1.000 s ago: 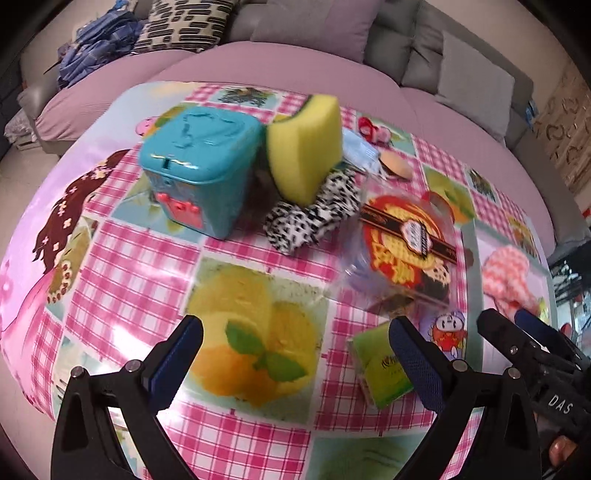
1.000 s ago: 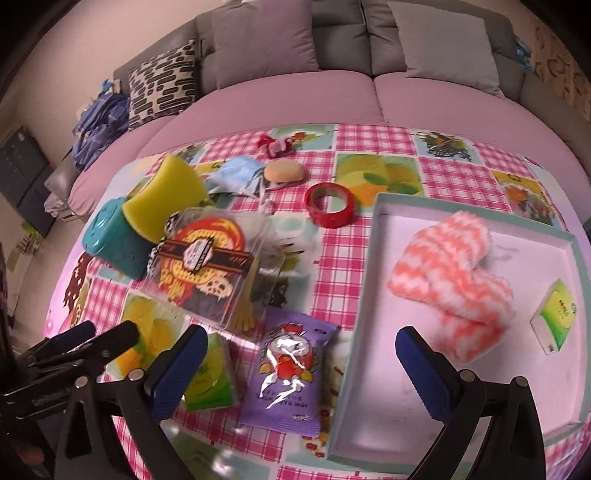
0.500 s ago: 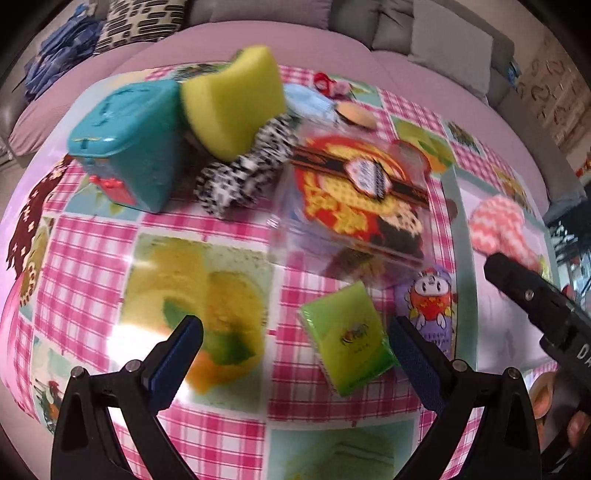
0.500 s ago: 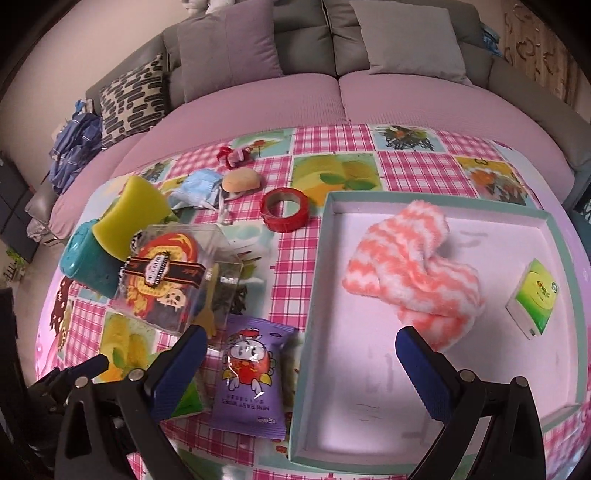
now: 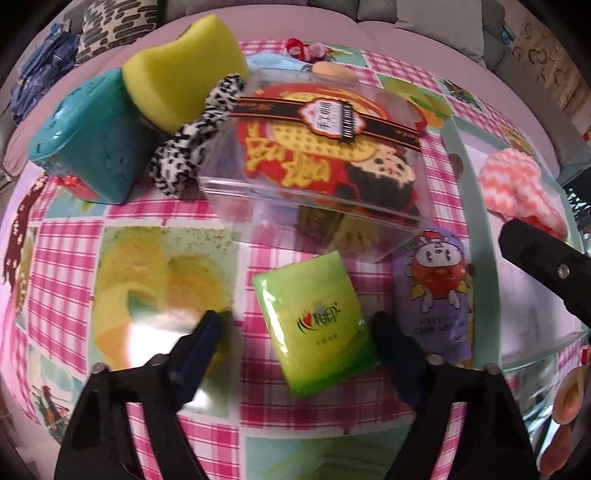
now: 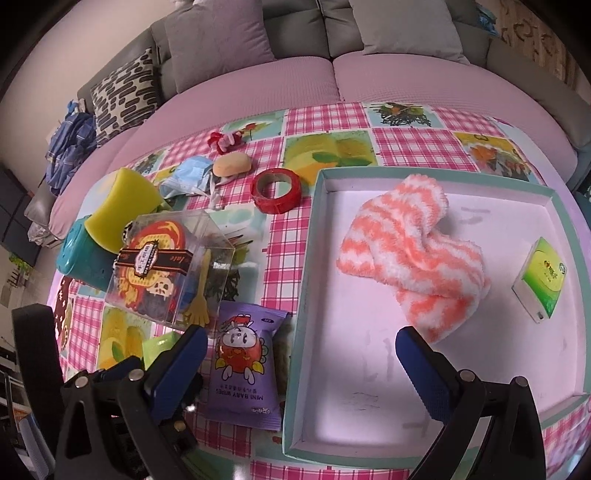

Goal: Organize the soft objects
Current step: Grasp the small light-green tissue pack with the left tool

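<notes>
Tissue packs: two, one (image 5: pixel 314 325) between left gripper's (image 5: pixel 299 332) wide jaws; right gripper (image 6: pixel 299 354) wide; possibly one sock (image 6: pixel 410 254).

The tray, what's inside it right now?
In the tray lie a pink-striped sock and a green tissue pack. The sock hides whatever may be under it.

Curved mauve sofa (image 6: pixel 369 77) with grey back cushions (image 6: pixel 402 26), 1 patterned pillow (image 6: pixel 125 88), blue garment (image 6: pixel 70 144); pink-checked tablecloth (image 6: pixel 291 229) in front, brightly lit.
</notes>
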The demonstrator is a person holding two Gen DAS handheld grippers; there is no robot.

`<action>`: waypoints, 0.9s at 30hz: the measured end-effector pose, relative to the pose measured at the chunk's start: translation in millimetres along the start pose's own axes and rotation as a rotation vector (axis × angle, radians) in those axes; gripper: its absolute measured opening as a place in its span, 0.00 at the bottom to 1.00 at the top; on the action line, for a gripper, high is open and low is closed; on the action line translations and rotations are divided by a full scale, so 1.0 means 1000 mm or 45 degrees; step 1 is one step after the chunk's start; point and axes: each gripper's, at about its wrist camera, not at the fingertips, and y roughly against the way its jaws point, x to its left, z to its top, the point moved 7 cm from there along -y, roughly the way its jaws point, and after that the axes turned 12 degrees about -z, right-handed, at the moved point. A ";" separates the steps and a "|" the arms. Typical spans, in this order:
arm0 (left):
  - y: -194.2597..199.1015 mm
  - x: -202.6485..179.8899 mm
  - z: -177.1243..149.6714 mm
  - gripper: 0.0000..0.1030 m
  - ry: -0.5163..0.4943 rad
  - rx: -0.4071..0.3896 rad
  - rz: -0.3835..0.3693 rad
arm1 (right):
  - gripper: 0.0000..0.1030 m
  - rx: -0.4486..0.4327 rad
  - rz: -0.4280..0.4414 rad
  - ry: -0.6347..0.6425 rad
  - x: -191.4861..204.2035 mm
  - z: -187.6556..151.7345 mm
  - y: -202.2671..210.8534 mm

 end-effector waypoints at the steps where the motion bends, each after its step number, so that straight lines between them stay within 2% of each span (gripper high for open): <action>1: 0.002 0.003 -0.002 0.73 -0.001 -0.003 0.010 | 1.00 0.002 0.001 0.004 0.001 0.000 0.000; 5: 0.009 0.011 -0.002 0.61 0.022 -0.021 0.009 | 1.00 0.013 0.009 0.032 0.007 -0.002 -0.001; 12: 0.017 0.027 0.001 0.47 0.022 -0.030 -0.012 | 1.00 0.020 0.012 0.090 0.019 -0.006 -0.003; 20: 0.025 0.045 0.005 0.47 0.068 -0.034 -0.070 | 1.00 0.016 0.019 0.148 0.031 -0.009 -0.003; 27: 0.035 0.077 0.009 0.47 0.192 -0.059 -0.105 | 0.99 0.004 0.031 0.202 0.040 -0.011 0.000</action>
